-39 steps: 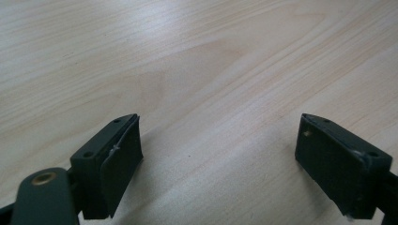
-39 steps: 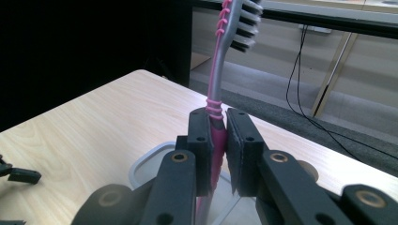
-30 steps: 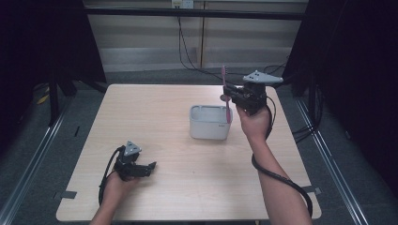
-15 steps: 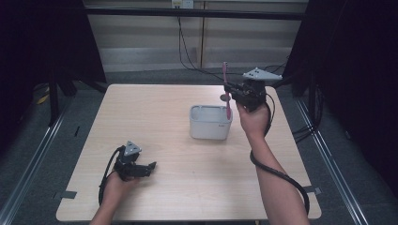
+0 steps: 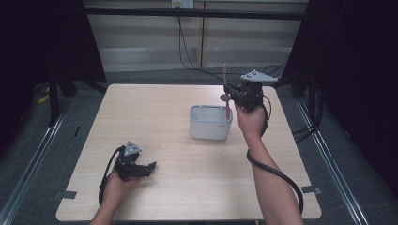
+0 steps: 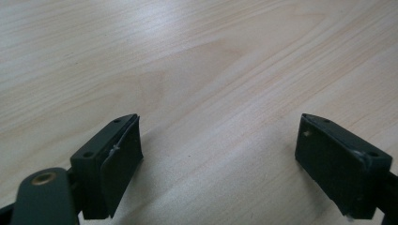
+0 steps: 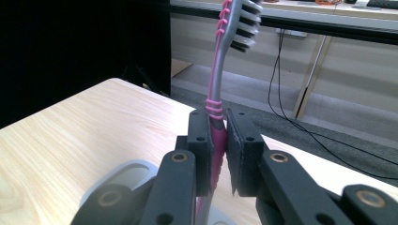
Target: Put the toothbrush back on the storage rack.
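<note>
A pink and grey toothbrush [image 5: 226, 91] stands upright, head up, over the right rim of a white rectangular holder [image 5: 210, 123] near the table's middle. My right gripper [image 5: 233, 95] is shut on its handle; in the right gripper view the pads pinch the pink handle [image 7: 217, 140] and the bristled head [image 7: 244, 23] rises above the jaws. The holder's rim [image 7: 123, 176] shows just below them. My left gripper [image 5: 149, 168] rests on the table at the front left, open, with bare wood between its jaws [image 6: 216, 154].
The wooden table [image 5: 155, 112] has open room on its left half and along the front. Black cables [image 5: 277, 173] trail from both grippers. Dark curtains and metal floor rails flank the table; a wall with cables lies beyond its far edge.
The right gripper has carried the toothbrush slightly and stood it more upright over the holder's right side. The left gripper has stayed put.
</note>
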Available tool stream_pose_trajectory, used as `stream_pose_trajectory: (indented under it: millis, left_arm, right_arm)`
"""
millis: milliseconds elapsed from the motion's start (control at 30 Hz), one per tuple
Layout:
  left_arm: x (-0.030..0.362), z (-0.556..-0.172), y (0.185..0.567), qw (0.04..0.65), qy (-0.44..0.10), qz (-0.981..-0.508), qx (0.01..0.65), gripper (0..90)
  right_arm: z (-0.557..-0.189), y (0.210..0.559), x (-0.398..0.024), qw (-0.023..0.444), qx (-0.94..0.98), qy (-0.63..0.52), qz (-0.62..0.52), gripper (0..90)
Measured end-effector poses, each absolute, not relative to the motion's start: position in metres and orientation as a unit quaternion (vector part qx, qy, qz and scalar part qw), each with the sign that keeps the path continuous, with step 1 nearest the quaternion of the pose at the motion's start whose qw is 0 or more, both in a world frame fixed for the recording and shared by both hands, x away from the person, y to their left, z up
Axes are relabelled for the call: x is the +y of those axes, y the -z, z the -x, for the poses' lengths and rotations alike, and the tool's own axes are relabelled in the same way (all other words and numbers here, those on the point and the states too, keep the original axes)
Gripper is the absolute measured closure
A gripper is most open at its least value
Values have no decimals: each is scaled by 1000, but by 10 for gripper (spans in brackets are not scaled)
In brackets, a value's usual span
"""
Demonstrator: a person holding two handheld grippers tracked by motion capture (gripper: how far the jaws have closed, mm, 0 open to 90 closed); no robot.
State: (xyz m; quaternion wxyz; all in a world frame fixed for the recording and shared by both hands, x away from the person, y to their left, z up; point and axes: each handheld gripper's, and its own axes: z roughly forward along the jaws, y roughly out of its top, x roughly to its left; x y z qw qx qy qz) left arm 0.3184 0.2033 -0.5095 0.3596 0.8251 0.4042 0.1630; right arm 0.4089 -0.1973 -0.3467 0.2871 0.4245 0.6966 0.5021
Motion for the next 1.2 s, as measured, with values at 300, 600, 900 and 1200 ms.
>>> stream_pose_trajectory:
  millis: [300,600,900,1200]
  left_arm:
    - [203,-318,509,359,-164,-825,404,146]
    - [204,-318,509,357,-164,-827,403,147]
    - [203,-318,509,358,-164,-825,405,147]
    - [203,-318,509,358,-164,-825,405,147]
  right_arm:
    - [-415,357,-200,286,690,-502,-436,806]
    - [-417,366,-205,290,689,-494,-444,805]
    - [-417,372,-202,286,691,-493,-445,804]
    - [-414,383,-200,284,697,-485,-445,803]
